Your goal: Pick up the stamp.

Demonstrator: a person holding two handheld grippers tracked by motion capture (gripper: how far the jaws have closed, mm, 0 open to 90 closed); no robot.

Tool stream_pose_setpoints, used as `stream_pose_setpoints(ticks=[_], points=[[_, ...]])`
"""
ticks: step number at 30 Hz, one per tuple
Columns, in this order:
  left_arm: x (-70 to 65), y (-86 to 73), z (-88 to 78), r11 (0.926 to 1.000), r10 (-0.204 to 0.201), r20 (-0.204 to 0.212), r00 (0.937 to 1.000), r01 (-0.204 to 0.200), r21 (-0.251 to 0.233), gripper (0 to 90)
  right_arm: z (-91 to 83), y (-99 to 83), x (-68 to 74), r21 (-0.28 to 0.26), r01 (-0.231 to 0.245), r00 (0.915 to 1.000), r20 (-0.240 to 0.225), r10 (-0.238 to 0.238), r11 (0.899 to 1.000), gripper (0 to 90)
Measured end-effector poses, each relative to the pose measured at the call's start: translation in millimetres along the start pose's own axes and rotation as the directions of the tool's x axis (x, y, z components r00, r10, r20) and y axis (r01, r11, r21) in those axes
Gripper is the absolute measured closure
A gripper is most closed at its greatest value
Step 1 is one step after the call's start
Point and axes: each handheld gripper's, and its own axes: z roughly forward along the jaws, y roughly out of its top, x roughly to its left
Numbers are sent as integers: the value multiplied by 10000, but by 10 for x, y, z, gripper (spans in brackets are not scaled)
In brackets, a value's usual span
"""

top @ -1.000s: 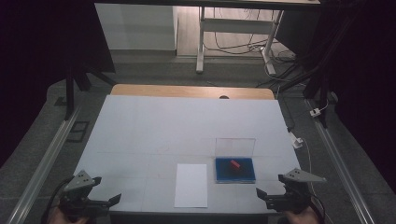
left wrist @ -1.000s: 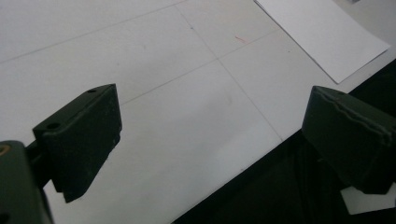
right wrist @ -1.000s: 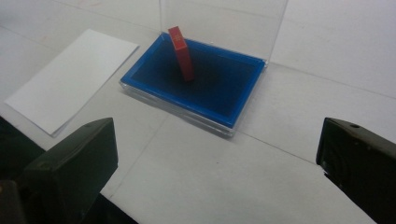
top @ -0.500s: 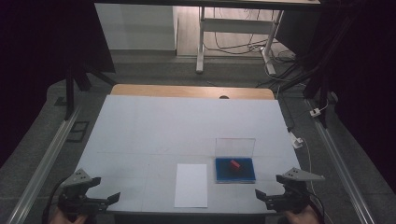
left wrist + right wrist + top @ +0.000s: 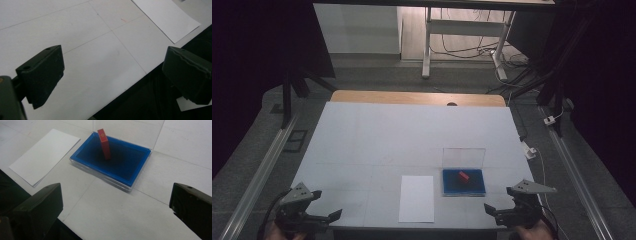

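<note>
A blue-lined clear case [image 5: 464, 182] [image 5: 112, 162] lies on the white table with its clear lid [image 5: 463, 157] standing upright behind it. A small red block [image 5: 462, 176] [image 5: 104, 143] stands inside the case. A white sheet of paper [image 5: 416, 198] [image 5: 43, 155] [image 5: 166, 17] lies just left of the case. My left gripper [image 5: 323, 216] [image 5: 112, 77] hovers open over the table's near left corner, holding nothing. My right gripper [image 5: 497, 212] [image 5: 115, 207] is open near the front edge, just short of the case, also holding nothing.
The white table [image 5: 412, 140] ends in a wooden strip [image 5: 417, 97] at its far edge. Metal rails [image 5: 259, 172] run along both sides. A white frame [image 5: 462, 30] and cables [image 5: 532, 150] stand beyond the table on the grey floor.
Both grippers have drifted slightly toward the near edge of the table. The case, block and paper have not moved.
</note>
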Motion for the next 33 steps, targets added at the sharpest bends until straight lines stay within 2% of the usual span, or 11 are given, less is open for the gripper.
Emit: stream_pose_setpoints(ticks=[5, 12, 16, 21, 27, 31, 33], points=[[9, 0, 0, 10000, -59, 40, 10000, 59, -48, 44, -8, 3, 8, -53, 36, 10000, 85, -35, 10000, 0], [15, 1, 0, 9999, -105, 57, 9999, 105, -43, 46, -66, 72, 57, -596, 231, 9997, 50, -228, 9980, 0], [15, 1, 0, 9999, -111, 58, 9999, 111, -53, 46, -28, 77, 72, -433, 388, 9992, -27, -389, 9983, 0], [13, 2, 2, 10000, -74, 80, 9999, 74, -24, 48, 2, 98, 103, -491, 574, 9982, -155, -582, 9971, 0], [11, 3, 2, 10000, -25, 91, 10000, 25, -4, 49, 74, 150, 158, -369, 1181, 9929, -114, -1186, 9923, 0], [11, 4, 4, 10000, -15, 94, 10000, 15, 7, 49, 125, 169, 171, -296, 1327, 9909, -178, -1333, 9907, 0], [10, 6, 7, 10000, -14, 94, 10000, 14, 3, 49, 154, 180, 171, -464, 1439, 9892, -216, -1451, 9885, 0]])
